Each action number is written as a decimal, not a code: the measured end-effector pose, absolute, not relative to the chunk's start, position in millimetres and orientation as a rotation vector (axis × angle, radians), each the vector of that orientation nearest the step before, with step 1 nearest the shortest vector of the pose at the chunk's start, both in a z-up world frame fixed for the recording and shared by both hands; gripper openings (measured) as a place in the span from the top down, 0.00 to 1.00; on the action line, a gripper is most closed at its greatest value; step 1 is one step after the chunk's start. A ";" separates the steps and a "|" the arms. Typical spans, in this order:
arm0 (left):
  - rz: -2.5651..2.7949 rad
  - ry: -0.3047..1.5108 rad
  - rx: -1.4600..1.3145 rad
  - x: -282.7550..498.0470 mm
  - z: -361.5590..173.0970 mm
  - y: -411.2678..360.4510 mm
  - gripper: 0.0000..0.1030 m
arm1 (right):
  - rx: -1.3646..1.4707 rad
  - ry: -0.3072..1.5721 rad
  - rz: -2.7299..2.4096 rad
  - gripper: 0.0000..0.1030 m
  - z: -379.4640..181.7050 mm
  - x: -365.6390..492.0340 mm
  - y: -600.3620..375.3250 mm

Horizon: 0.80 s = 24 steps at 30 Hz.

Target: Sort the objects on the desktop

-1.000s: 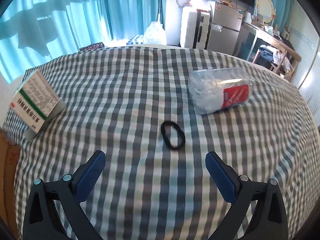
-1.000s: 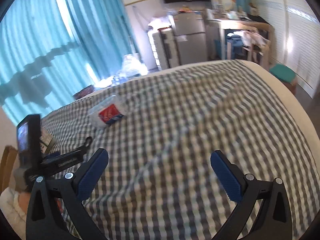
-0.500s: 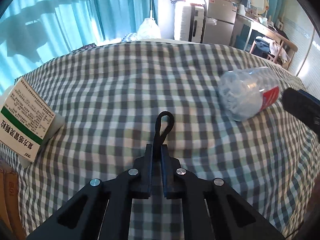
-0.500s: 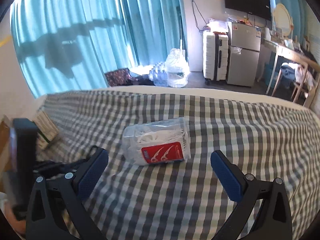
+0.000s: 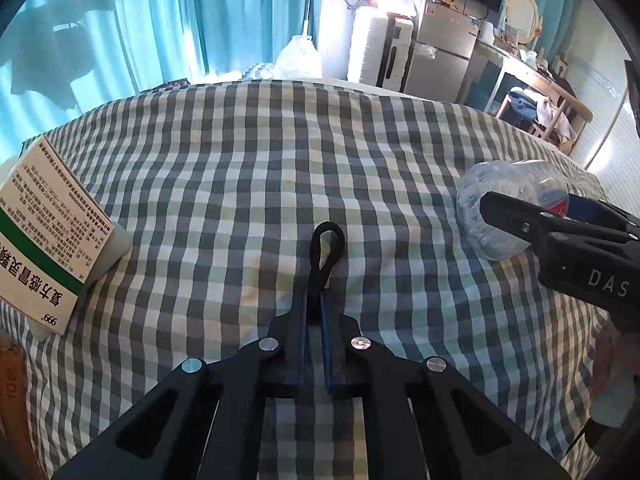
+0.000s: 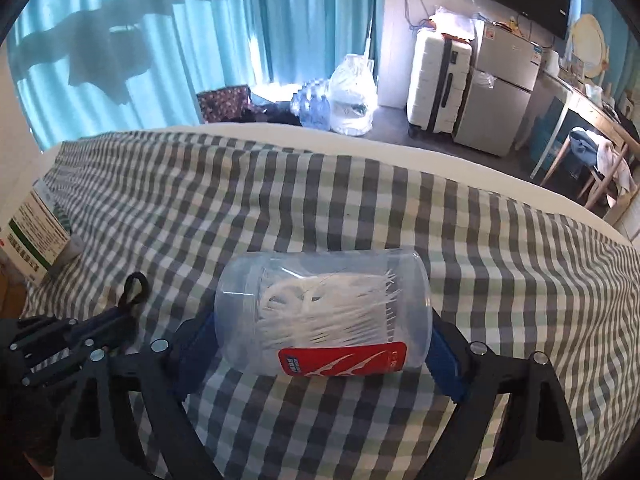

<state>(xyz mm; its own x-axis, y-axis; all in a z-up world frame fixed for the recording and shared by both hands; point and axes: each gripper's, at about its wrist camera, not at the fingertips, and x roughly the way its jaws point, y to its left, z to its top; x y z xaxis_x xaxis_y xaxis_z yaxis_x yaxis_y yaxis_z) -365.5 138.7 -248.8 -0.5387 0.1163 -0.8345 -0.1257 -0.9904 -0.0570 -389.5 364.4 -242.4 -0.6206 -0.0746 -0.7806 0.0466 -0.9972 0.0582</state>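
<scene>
My left gripper (image 5: 316,280) is shut on a black hair band (image 5: 328,225), whose loop sticks out past the fingertips onto the checked tablecloth (image 5: 240,184). A clear plastic jar of white floss picks (image 6: 320,312) with a red label lies on its side between the fingers of my right gripper (image 6: 322,344). Those jaws are closing, with the blue pads (image 6: 446,360) right at the jar's two ends. In the right wrist view the left gripper (image 6: 116,316) and the hair band (image 6: 138,277) sit just left of the jar. In the left wrist view the jar (image 5: 504,200) is at the right, behind a right-gripper finger (image 5: 508,212).
A white-and-green medicine box (image 5: 44,232) leans on a small white bottle (image 5: 116,248) at the table's left edge. A hand (image 5: 616,368) holds the right gripper. Beyond the far table edge stand a white suitcase (image 6: 436,84), a small fridge (image 6: 496,92) and bagged water bottles (image 6: 348,96).
The left gripper closed on the hair band and moved forward with it. The right gripper swung left across the table and came down around the floss-pick jar, its fingers now narrower.
</scene>
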 end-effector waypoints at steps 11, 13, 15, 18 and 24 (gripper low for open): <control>2.588 -0.058 -1.431 -306.0 -202.6 127.6 0.94 | 1.358 -0.365 -2.765 0.14 -213.7 -283.1 371.2; 2.587 -0.059 -1.409 -288.9 -187.6 123.9 0.94 | 1.351 -0.368 -2.751 0.14 -202.1 -256.9 364.3; 2.592 -0.054 -1.387 -273.3 -171.4 119.9 0.94 | 1.331 -0.313 -2.750 0.14 -184.4 -228.3 351.7; 2.614 -0.026 -1.349 -247.2 -144.3 114.1 0.94 | 1.293 -0.267 -2.774 0.14 -151.5 -189.0 336.8; 2.640 -0.027 -1.251 -186.0 -86.8 110.5 0.94 | 1.162 -0.138 -2.819 0.14 -93.0 -123.9 302.6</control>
